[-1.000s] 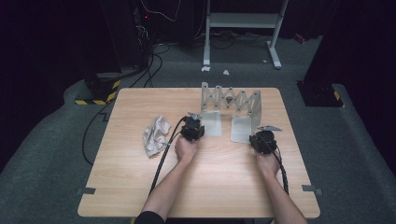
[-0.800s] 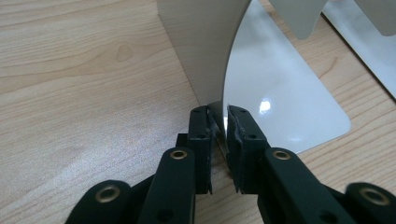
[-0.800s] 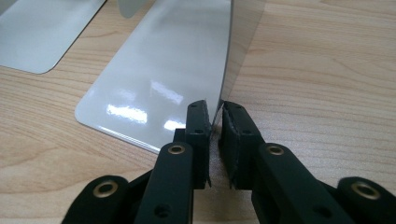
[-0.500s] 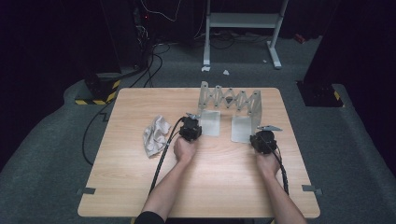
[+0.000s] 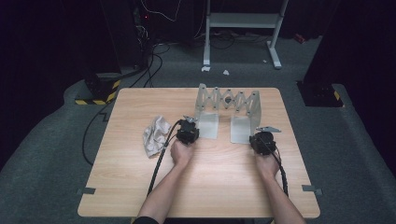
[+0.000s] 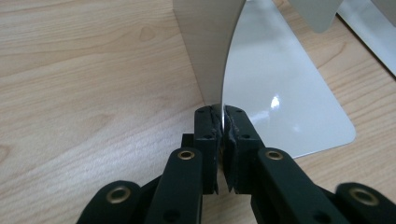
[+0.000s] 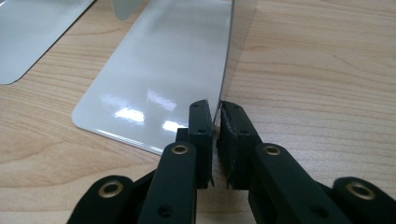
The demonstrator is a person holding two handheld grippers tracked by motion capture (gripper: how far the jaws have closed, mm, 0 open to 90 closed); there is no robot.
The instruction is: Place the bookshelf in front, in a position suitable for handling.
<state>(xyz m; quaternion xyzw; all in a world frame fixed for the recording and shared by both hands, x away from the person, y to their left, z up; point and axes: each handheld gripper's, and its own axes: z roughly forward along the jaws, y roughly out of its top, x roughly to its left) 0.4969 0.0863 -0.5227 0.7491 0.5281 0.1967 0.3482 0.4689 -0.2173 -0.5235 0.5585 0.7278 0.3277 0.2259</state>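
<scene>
Gripping both upright end plates of the expanding metal book rack (image 5: pixel 227 109) on the worktop (image 5: pixel 140 191).

From the high view we see the rack standing at the far middle of the worktop, its scissor lattice stretched between two end plates; our left tool (image 5: pixel 188 130) sits at the left plate, our right tool (image 5: pixel 261 140) at the right one, and a crumpled cloth (image 5: pixel 154 135) lies just left of the left tool. In the left gripper view the left tool (image 6: pixel 222 122), having just been closing, is clenched on the thin edge of the rack's upright plate (image 6: pixel 208 51), beside its flat foot. In the right gripper view the right tool (image 7: pixel 215 120), also having just been closing, pinches the edge of the other upright plate (image 7: pixel 236 42).
</scene>
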